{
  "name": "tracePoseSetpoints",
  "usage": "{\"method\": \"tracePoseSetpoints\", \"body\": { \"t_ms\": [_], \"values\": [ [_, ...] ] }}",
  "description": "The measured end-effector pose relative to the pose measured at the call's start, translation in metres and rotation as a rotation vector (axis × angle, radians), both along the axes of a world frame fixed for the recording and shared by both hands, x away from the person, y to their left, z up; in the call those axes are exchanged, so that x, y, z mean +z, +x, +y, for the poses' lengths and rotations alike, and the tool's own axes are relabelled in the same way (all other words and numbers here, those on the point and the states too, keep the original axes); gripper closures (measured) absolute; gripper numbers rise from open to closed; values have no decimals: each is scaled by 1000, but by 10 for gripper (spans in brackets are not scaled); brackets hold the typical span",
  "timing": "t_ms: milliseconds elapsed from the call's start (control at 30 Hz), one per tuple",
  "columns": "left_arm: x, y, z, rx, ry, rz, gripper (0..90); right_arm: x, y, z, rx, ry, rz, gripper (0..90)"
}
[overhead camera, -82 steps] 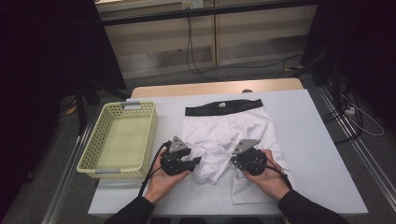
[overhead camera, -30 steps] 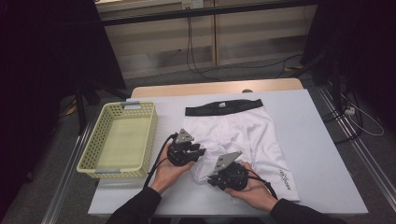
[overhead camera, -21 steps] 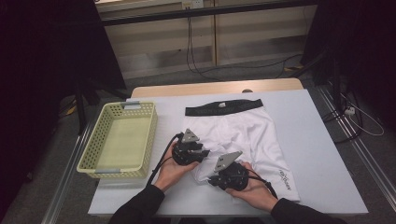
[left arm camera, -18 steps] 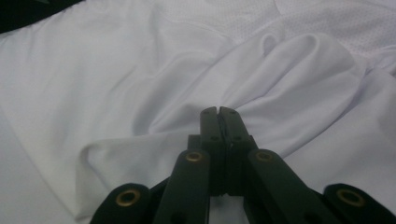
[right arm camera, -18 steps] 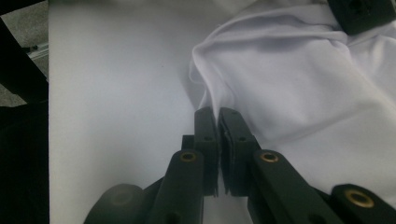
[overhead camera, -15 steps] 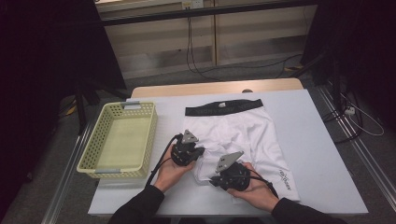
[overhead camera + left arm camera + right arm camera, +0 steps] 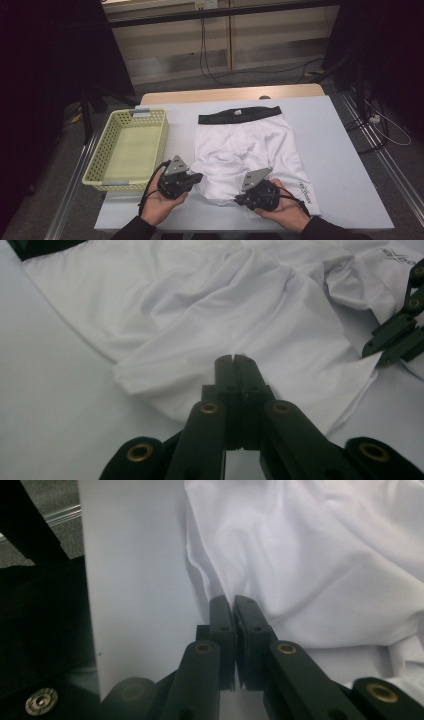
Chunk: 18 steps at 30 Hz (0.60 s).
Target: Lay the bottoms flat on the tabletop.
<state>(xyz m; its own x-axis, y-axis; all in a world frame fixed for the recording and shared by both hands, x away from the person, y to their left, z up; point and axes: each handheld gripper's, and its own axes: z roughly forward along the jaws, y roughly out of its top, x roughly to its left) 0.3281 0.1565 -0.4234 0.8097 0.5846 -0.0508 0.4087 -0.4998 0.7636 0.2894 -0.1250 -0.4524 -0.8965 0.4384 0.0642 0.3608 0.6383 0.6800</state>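
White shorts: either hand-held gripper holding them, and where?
Both appear to. The left hand-held gripper is shut on the hem of one leg of the white shorts; the right hand-held gripper on the other leg's hem.

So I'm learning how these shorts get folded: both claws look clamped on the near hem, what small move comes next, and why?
Probably lift both claws a little and carry the hem away from the person, toward the black waistband. The left claw and right claw are each shut on the near edge of the white shorts, which lie spread flat on the table, so a fold looks ready.
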Motion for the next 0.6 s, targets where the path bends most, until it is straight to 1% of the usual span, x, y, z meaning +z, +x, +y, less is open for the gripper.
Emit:
{"method": "tracePoseSetpoints", "body": {
  "t_ms": [67,133,233,300,367,400,433,467,500,533,600],
  "values": [
    [2,-8,9,3,-9,3,900,1,-5,-2,6,0,-5,876],
    [4,-16,17,1,-16,0,900,1,-9,-3,-1,-7,-12,877],
    [4,-31,30,-2,-27,3,900,2,-15,-4,3,0,-5,877],
    [3,-39,35,-7,-23,12,900,2,-18,-3,16,3,-4,877],
    [1,-43,38,-17,-30,25,899,3,-22,-1,27,3,-5,867],
    [1,-44,38,-16,-37,23,877,3,-24,0,32,2,-5,840],
    [1,-44,40,-14,-46,27,806,3,-24,0,33,6,-4,785],
    [2,-43,40,-10,-56,29,754,4,-24,0,31,12,-2,732],
    [3,-41,41,-6,-70,18,747,4,-23,-1,31,17,-3,711],
    [5,-40,40,0,-72,13,723,6,-22,-3,28,31,-9,679],
    [5,-36,38,9,-83,8,639,11,-19,-7,-12,56,-15,595]
  ]
}}
